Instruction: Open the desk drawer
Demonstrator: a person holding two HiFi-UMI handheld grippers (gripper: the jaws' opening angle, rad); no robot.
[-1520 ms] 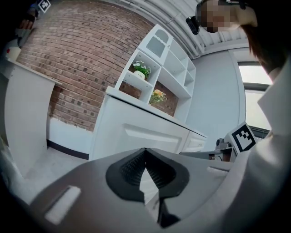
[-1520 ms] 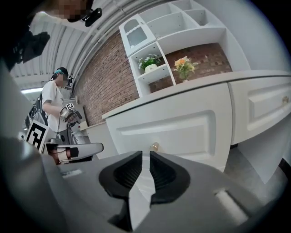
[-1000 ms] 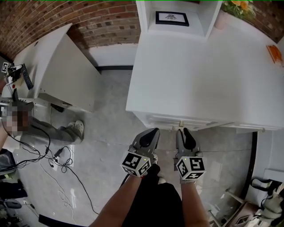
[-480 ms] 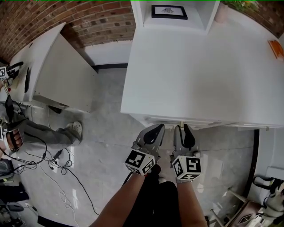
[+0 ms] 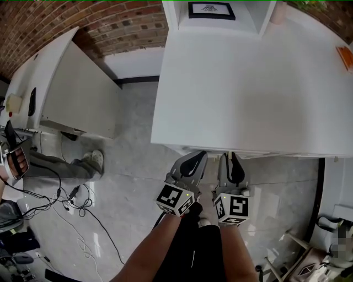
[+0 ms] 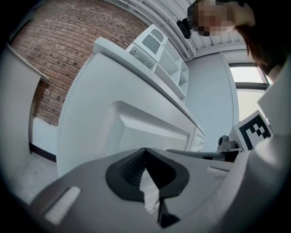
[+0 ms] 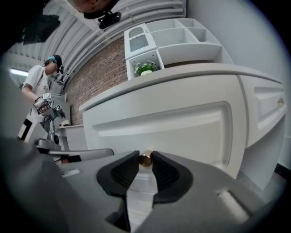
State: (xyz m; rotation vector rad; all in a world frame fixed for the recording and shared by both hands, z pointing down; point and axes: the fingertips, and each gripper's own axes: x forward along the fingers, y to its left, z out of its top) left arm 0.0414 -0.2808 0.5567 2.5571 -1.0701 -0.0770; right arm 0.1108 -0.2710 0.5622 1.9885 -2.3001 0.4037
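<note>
The white desk (image 5: 237, 82) fills the upper half of the head view, and its drawer front (image 7: 182, 132) faces me in the right gripper view. A small brass knob (image 7: 145, 159) sticks out of that panel. My right gripper (image 7: 145, 156) points nearly level at it, jaws closing, both black pads pressed on the knob. My left gripper (image 6: 145, 152) hovers just left of it in front of the same panel (image 6: 150, 127), shut, with nothing between its tips. In the head view both grippers, left (image 5: 197, 158) and right (image 5: 229, 157), reach under the desk's front edge.
A second white desk (image 5: 71, 82) stands at the left against the brick wall (image 5: 110, 22). A seated person's leg and shoe (image 5: 95, 160) and loose cables (image 5: 71, 198) lie on the grey floor. A framed picture (image 5: 211, 10) sits in the desk's shelf unit. Another person (image 7: 43, 91) stands far left.
Both grippers have come forward to the drawer front, so their tips now lie under the desk's edge. The person at the left has shifted.
</note>
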